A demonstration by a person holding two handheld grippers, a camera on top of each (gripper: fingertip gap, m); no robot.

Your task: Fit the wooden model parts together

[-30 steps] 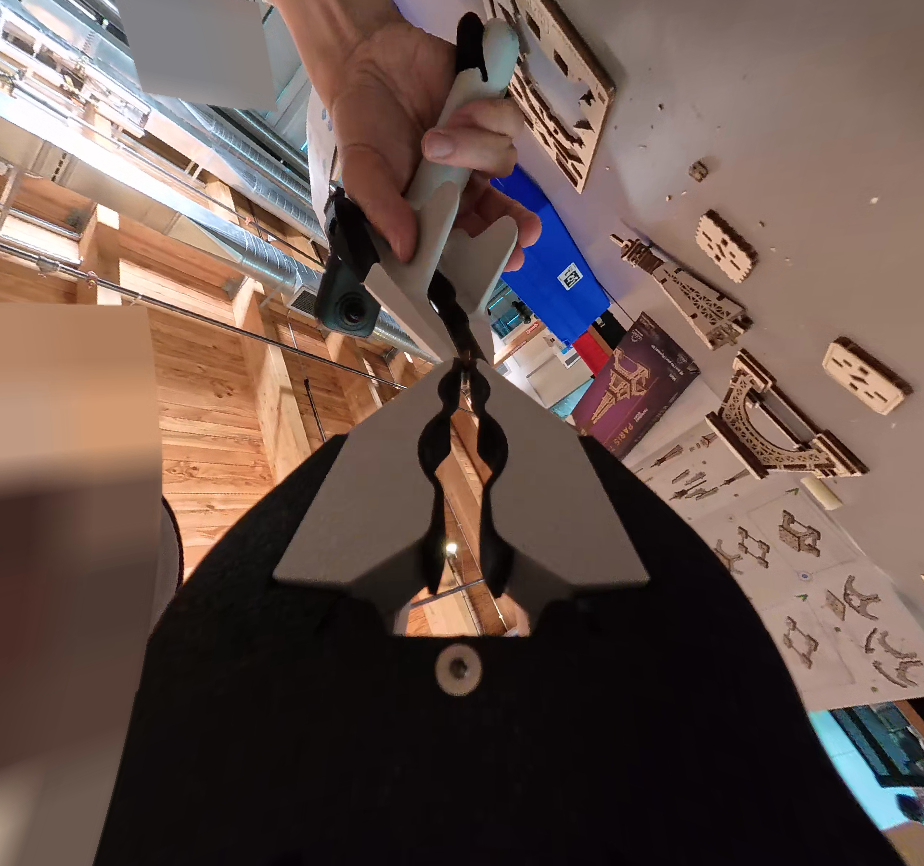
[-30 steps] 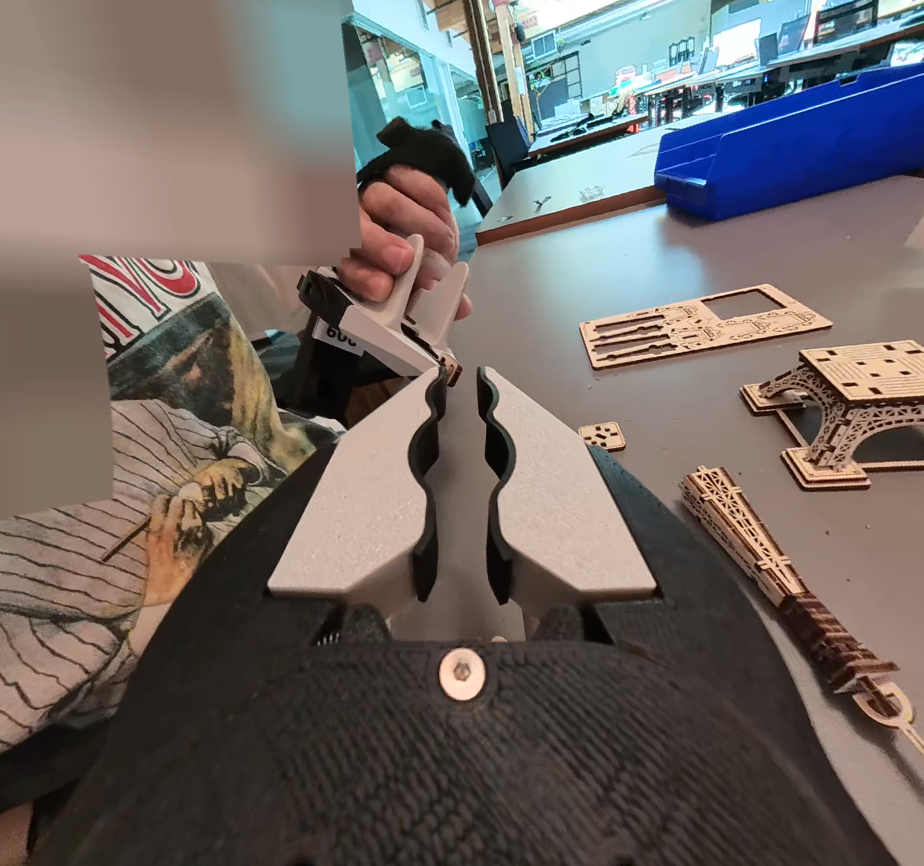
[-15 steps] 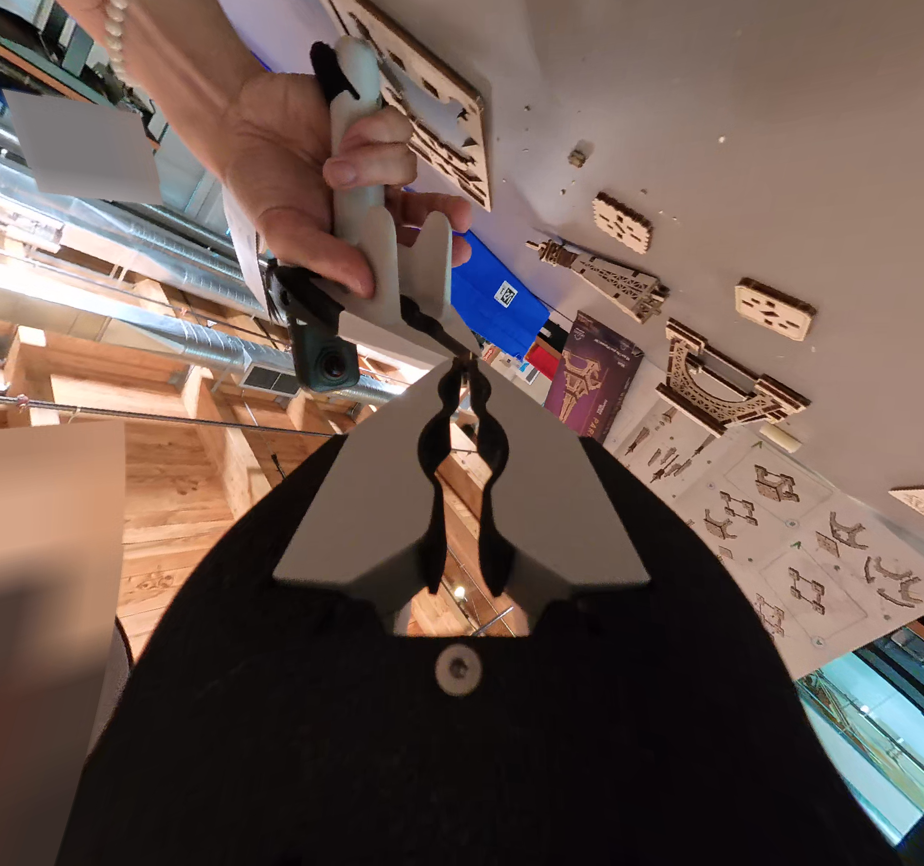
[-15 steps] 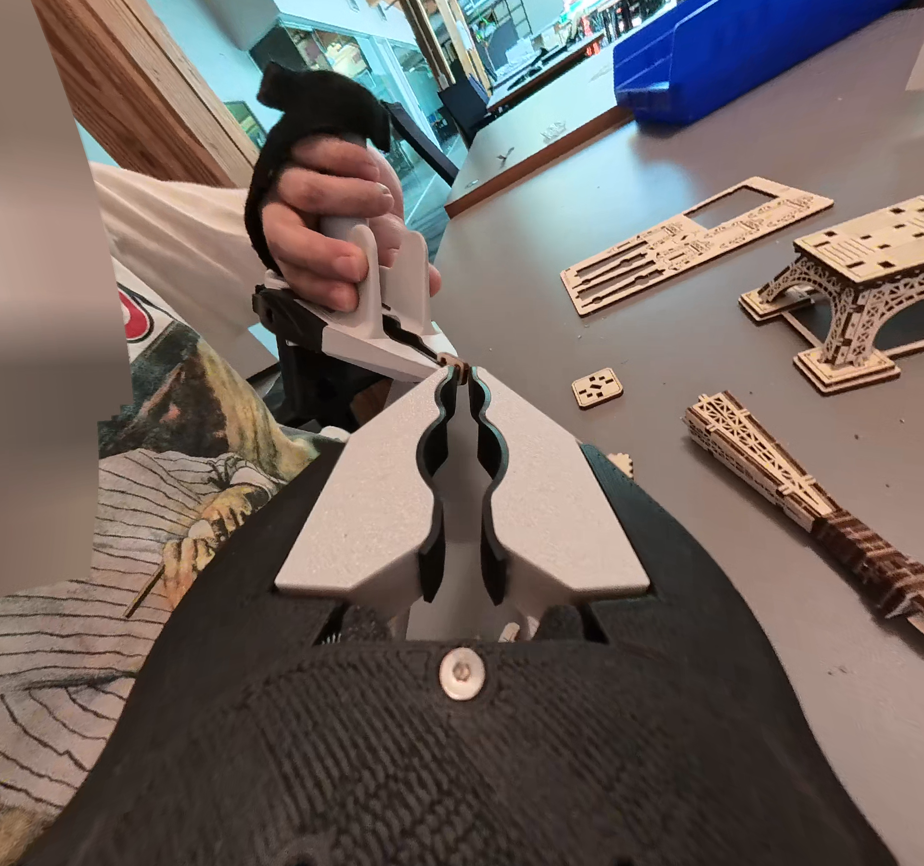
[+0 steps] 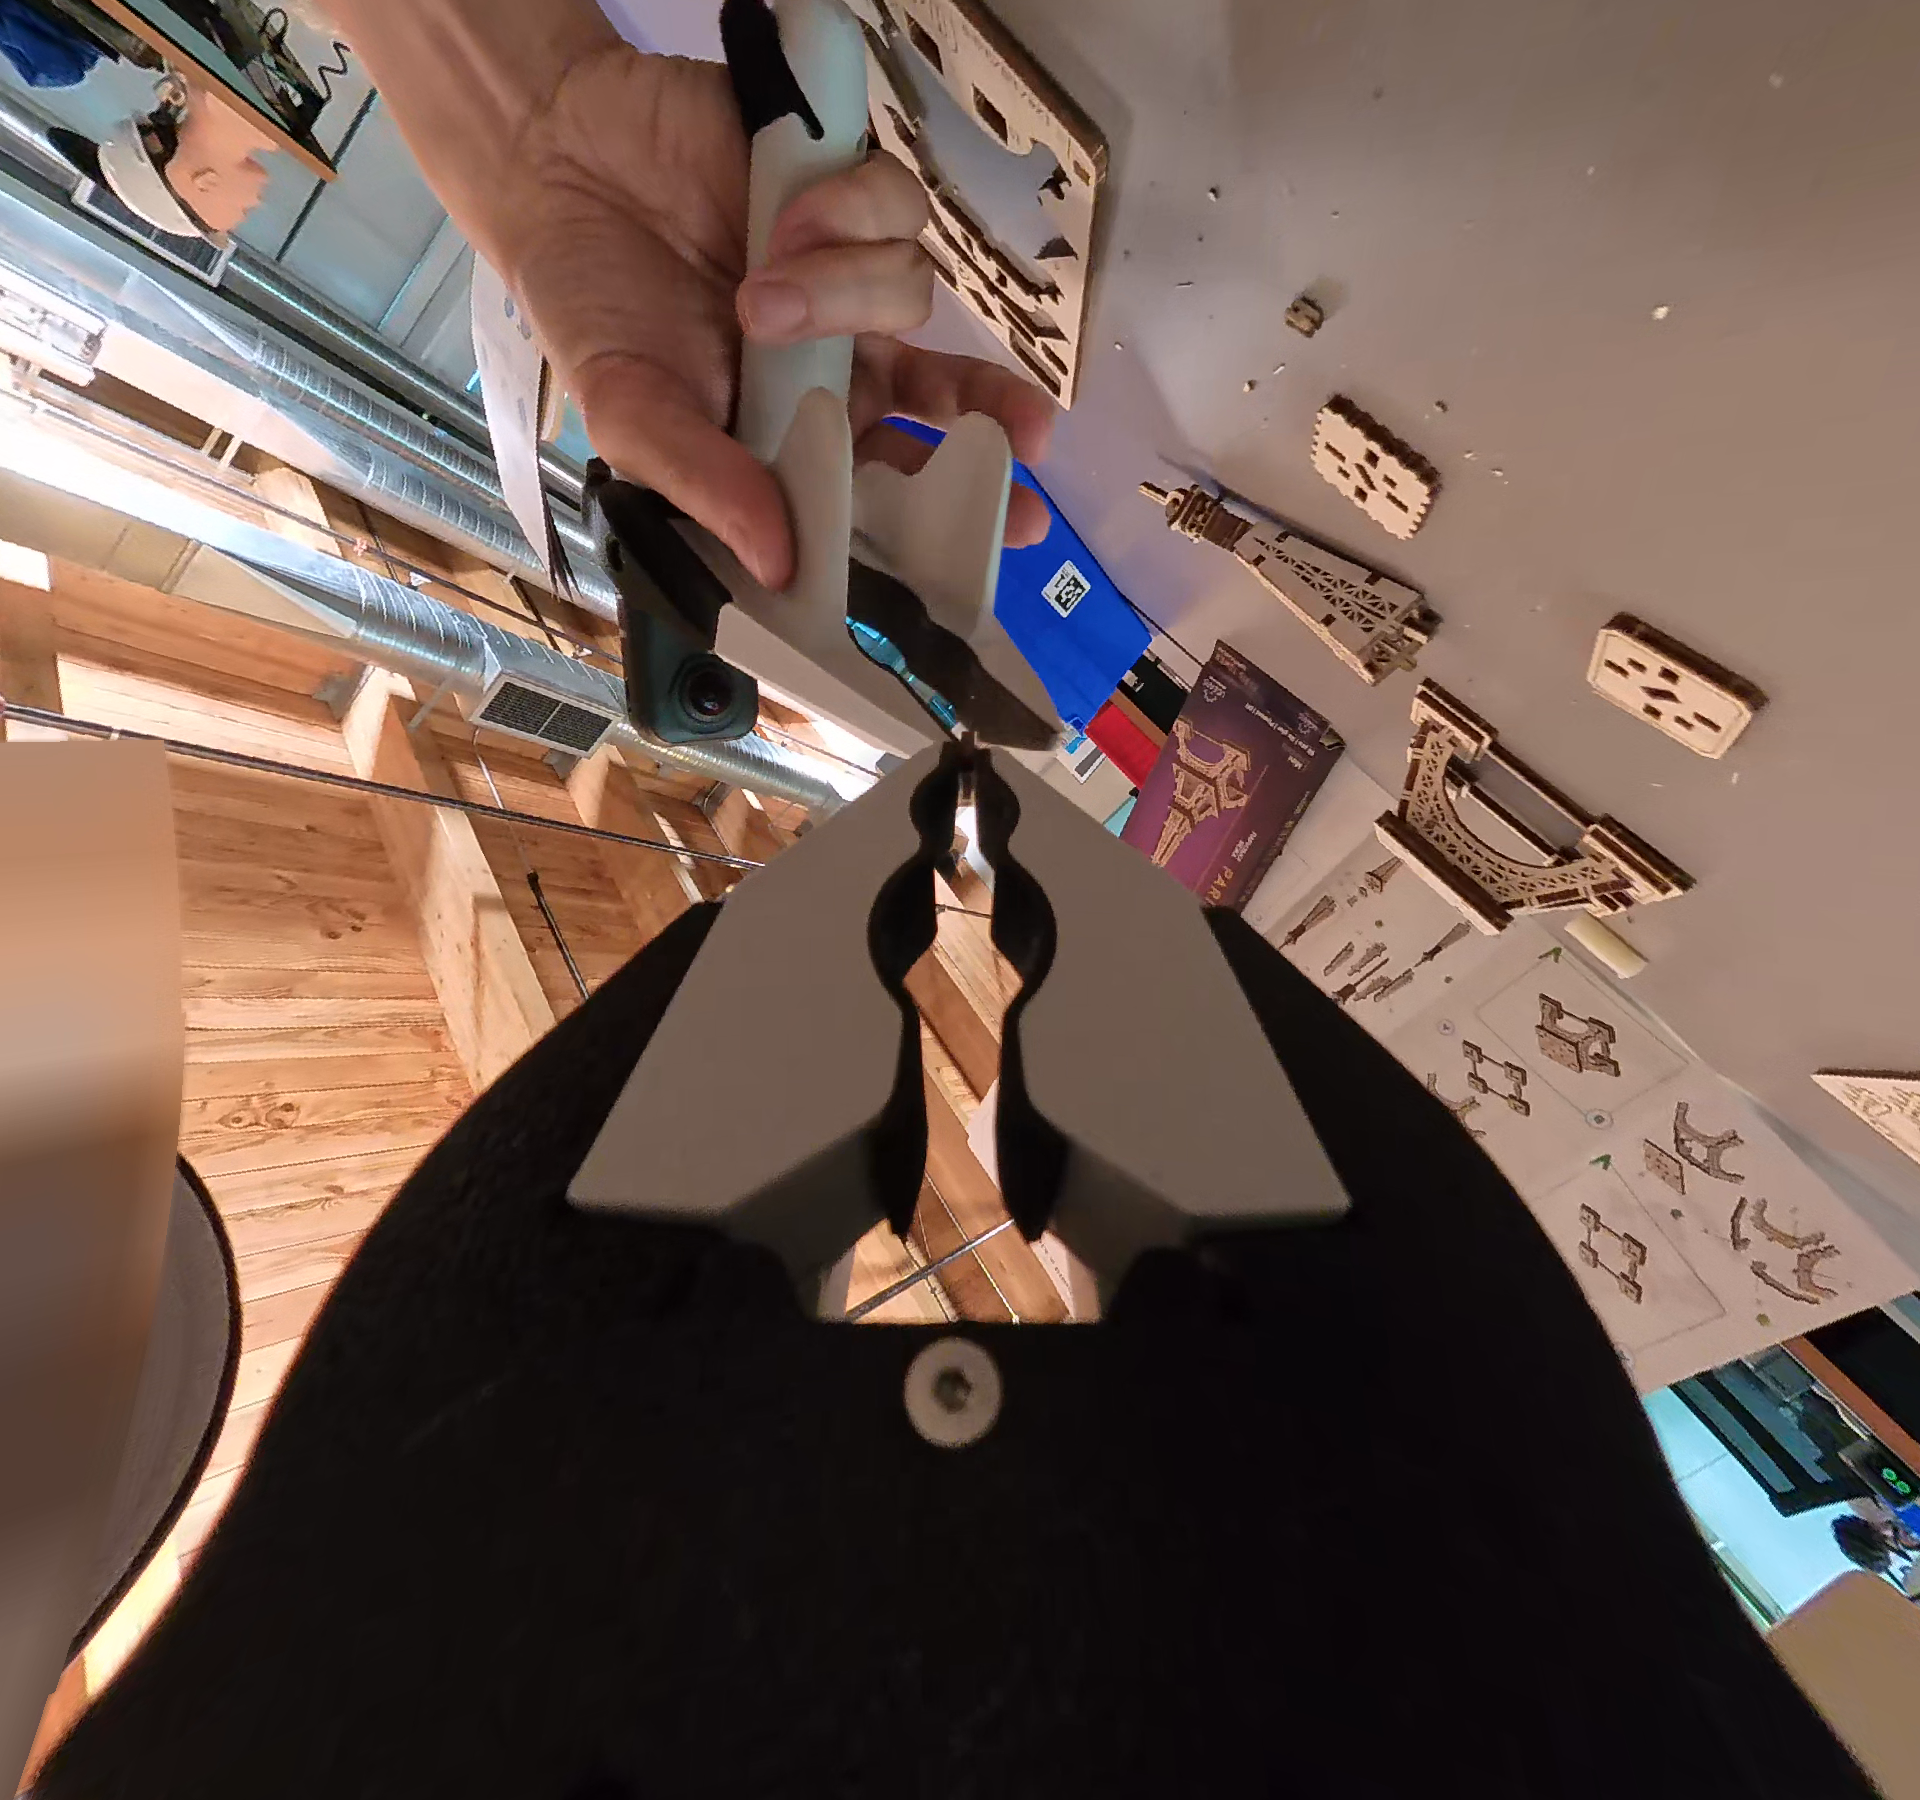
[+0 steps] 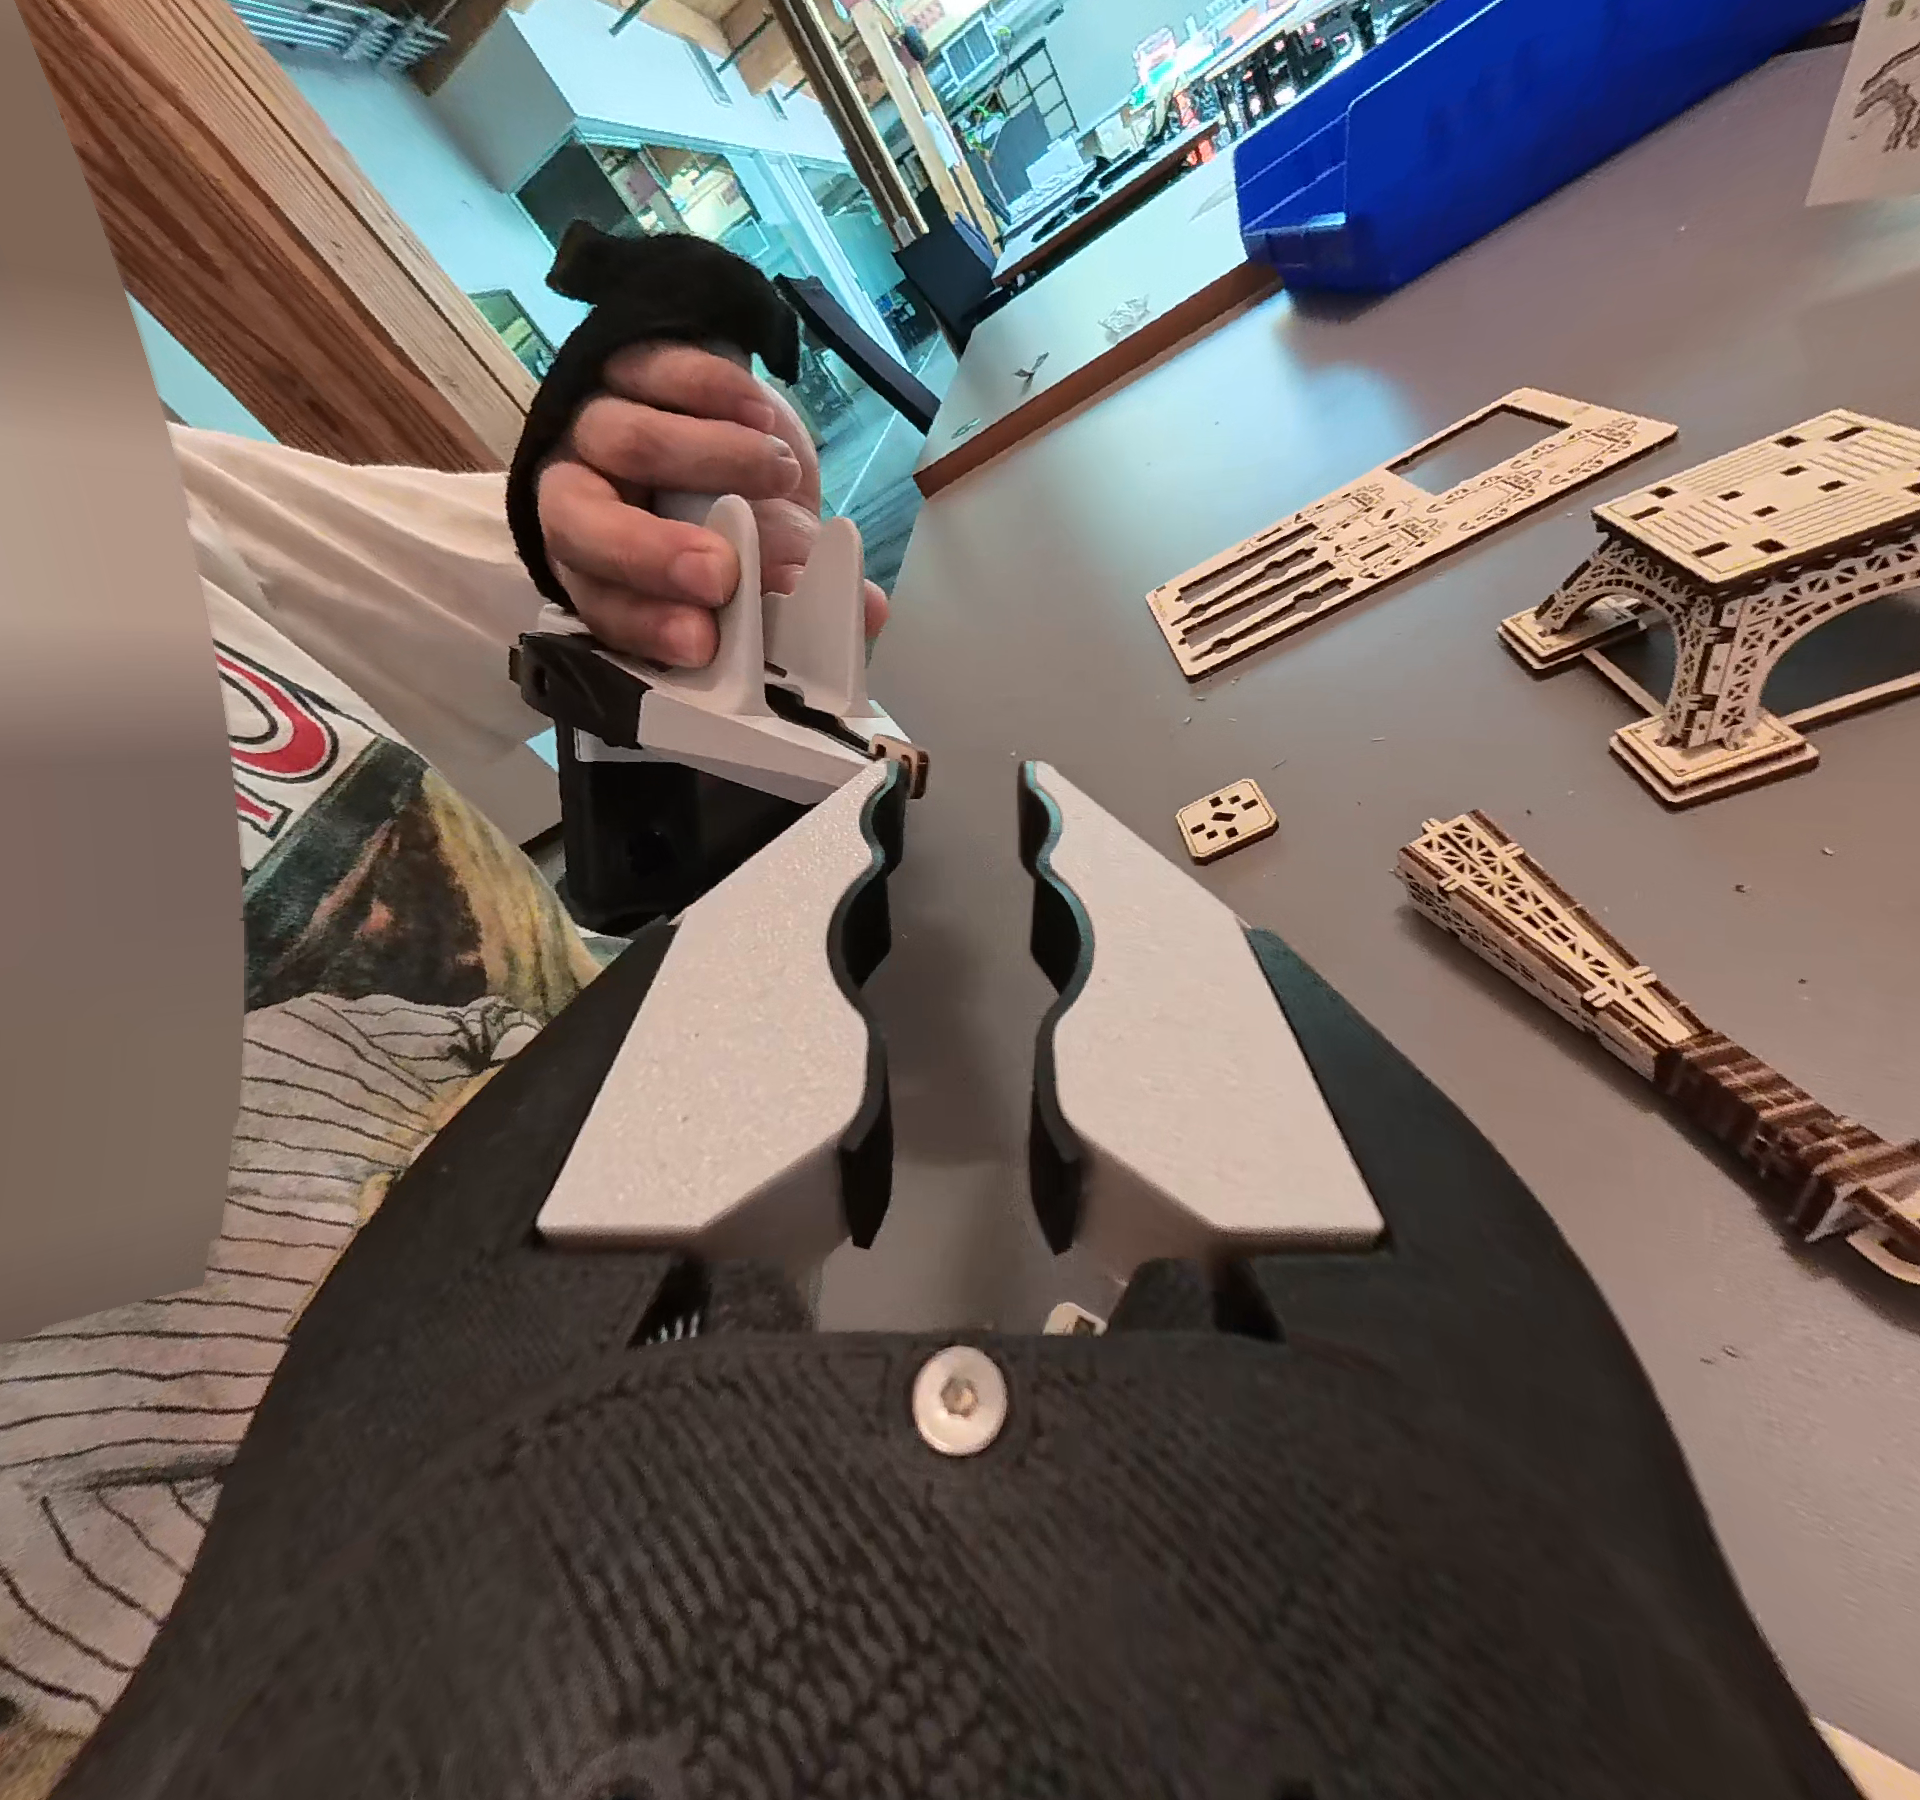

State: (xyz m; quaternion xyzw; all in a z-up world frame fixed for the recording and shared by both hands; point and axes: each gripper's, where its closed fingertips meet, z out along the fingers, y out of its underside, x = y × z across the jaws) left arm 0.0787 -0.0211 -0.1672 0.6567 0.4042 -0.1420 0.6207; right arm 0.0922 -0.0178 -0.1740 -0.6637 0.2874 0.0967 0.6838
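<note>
Between my two grippers, up in the air over the grey table [image 6: 1299, 815], a tiny wooden piece [image 6: 902, 765] is sitting at the tip of my left gripper [image 6: 878, 758], and that gripper is pinching it tight. My left hand [image 6: 665, 524] is squeezing the handle. My right gripper [image 6: 956, 789] is waiting with its fingers a good bit apart and nothing between them, and its left finger tip is just beside the little piece. From the left wrist view, my left gripper [image 5: 961, 763] is showing its tips almost touching, and my right hand [image 5: 665, 296] is holding the other gripper right in front of it. Down on the table, the arched wooden tower base [image 6: 1756, 597] is standing upright, and the long thin tower top [image 6: 1621, 1002] is lying on its side near it. One small square wooden plate [image 6: 1226, 820] is lying flat just beside my right gripper's tip. One flat wooden sheet with cut-out holes [image 6: 1403, 524] is lying farther back. Behind it, a blue bin [image 6: 1558, 109] is sitting at the table's far side. The paper with pictures of parts [image 5: 1558, 1127] and a dark purple box [image 5: 1226, 774] are lying past the tower base.
</note>
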